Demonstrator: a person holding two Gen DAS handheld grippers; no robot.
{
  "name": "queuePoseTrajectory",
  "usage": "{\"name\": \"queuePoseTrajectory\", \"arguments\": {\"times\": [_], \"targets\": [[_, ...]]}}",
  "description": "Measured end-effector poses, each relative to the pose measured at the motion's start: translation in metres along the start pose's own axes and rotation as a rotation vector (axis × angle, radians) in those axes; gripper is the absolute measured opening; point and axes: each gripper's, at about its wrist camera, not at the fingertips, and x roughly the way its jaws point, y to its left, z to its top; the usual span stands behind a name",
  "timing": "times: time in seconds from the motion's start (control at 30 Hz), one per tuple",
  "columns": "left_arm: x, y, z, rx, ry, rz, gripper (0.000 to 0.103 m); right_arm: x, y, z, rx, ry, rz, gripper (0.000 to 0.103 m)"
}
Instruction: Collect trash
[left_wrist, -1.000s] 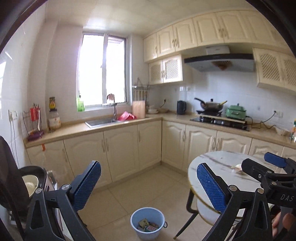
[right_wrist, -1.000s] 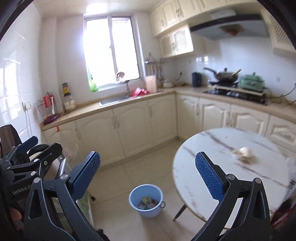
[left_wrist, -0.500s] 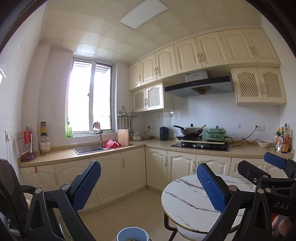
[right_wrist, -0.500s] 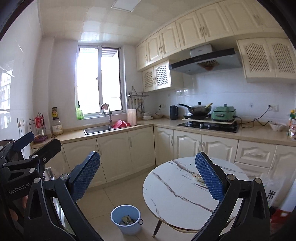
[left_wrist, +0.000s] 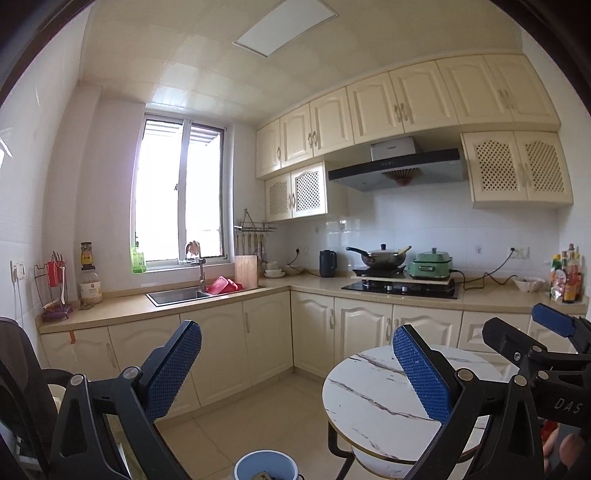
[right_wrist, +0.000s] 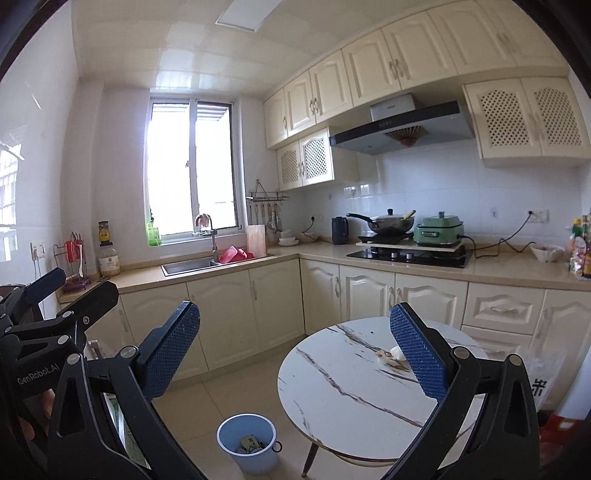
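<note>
"GenRobot.AI" on left claw (right_wrist: 37, 373) (white), "DAS" on right claw (left_wrist: 565, 406)
</note>
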Motion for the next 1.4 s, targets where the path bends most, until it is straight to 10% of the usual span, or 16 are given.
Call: {"name": "queuePoseTrajectory", "arguments": {"times": [0.43,0.93,1.4], "targets": [[0.085,-0.013,0.018,0.024,0.088,-0.059,0.102,0.031,-0.034,-0.03,0.031,0.077,-0.068,0.103],[0.311,-0.114,0.007,0.069,0.432,-0.264,0.102,0.152,-0.198,-0.122,0.12,0.41,-0.278,0.103],[0.54,-0.199,0.004,0.191,0.633,-0.389,0.102,0.345,-0.291,-0.157,0.148,0.658,-0.149,0.103]]}}
